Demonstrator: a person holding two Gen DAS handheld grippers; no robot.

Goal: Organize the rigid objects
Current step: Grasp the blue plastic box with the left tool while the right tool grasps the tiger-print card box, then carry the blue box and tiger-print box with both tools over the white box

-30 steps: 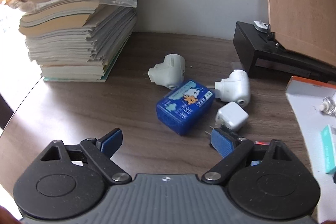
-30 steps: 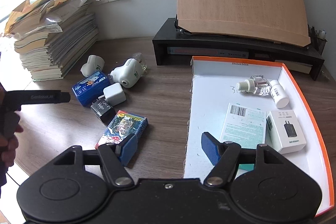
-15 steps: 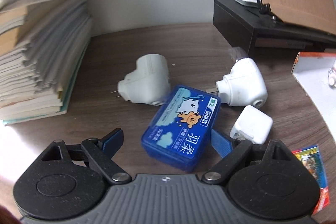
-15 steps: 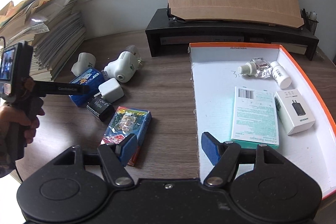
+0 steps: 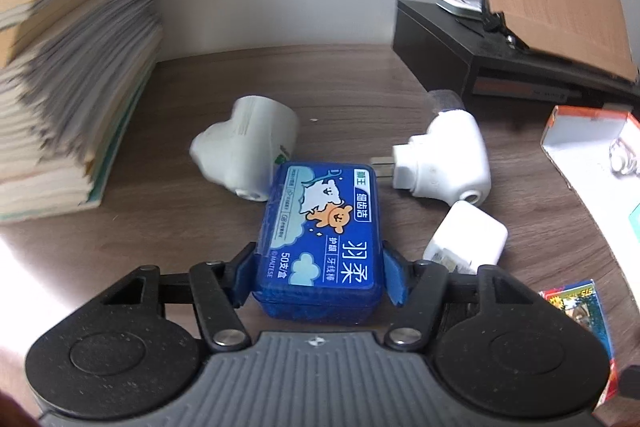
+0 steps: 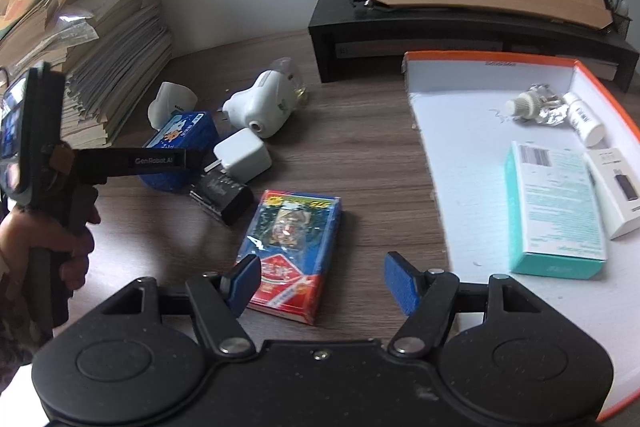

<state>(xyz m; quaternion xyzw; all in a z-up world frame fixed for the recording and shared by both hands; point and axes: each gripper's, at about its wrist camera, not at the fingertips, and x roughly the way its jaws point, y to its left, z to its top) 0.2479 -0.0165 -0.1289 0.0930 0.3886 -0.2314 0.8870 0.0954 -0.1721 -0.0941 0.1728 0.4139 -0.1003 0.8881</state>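
Dark wood-grain desk against a white wall, with a big stack of papers on the far left and a black monitor riser at the back. The left gripper has its blue pads pressed on both long sides of the blue floss-pick box, so it's clamped on it; the box sits on the desk right in front of two white plug-in units and a white charger cube. The right gripper hangs with its jaws apart, nothing between them, over the near end of a deck of playing cards. Off to the right, the orange-rimmed white tray holds a teal box, a white charger box and a small white bottle.
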